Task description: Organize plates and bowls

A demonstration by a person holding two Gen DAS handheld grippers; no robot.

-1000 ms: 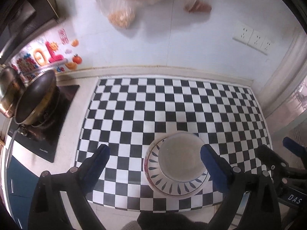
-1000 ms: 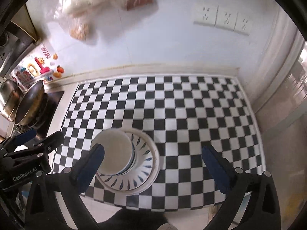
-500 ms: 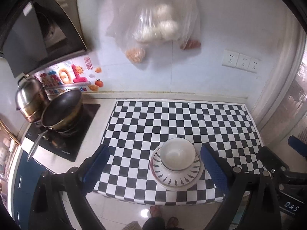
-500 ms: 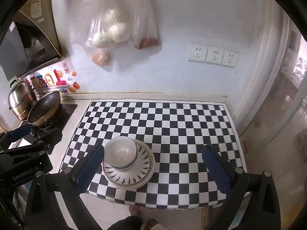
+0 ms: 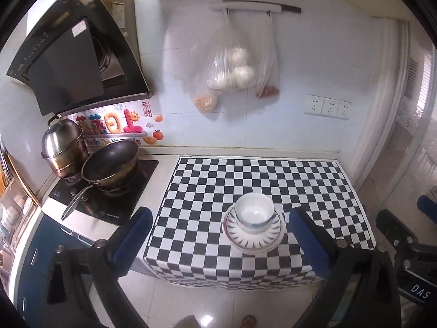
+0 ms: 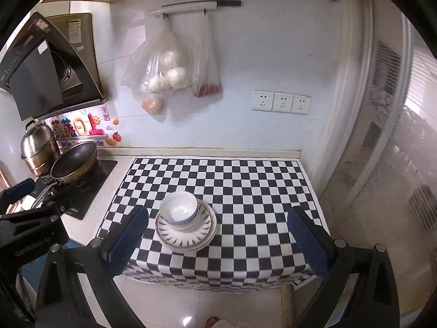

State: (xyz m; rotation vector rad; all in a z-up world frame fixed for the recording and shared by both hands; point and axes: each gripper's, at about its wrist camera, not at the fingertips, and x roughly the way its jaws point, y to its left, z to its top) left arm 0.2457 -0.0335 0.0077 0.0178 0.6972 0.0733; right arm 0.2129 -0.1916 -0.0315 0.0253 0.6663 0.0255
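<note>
A white bowl (image 5: 254,212) sits in a white plate with a dark leaf pattern (image 5: 254,239), near the front edge of the black-and-white checkered counter (image 5: 254,175). The bowl (image 6: 179,211) and plate (image 6: 185,232) also show in the right wrist view. My left gripper (image 5: 218,232) is open and empty, held high and back from the counter. My right gripper (image 6: 217,232) is open and empty too, also high and back. The stack lies between and beyond the fingers of each, not touched.
A stove with a dark pan (image 5: 110,162) and a steel pot (image 5: 63,143) stands left of the counter under a range hood (image 5: 73,60). Plastic bags of food (image 5: 232,73) hang on the back wall. Wall sockets (image 5: 327,107) are at the right. The floor (image 5: 207,306) lies below.
Both grippers have pulled up and back from the counter; the bowl and plate now look much smaller and farther away. The stack has not moved.
</note>
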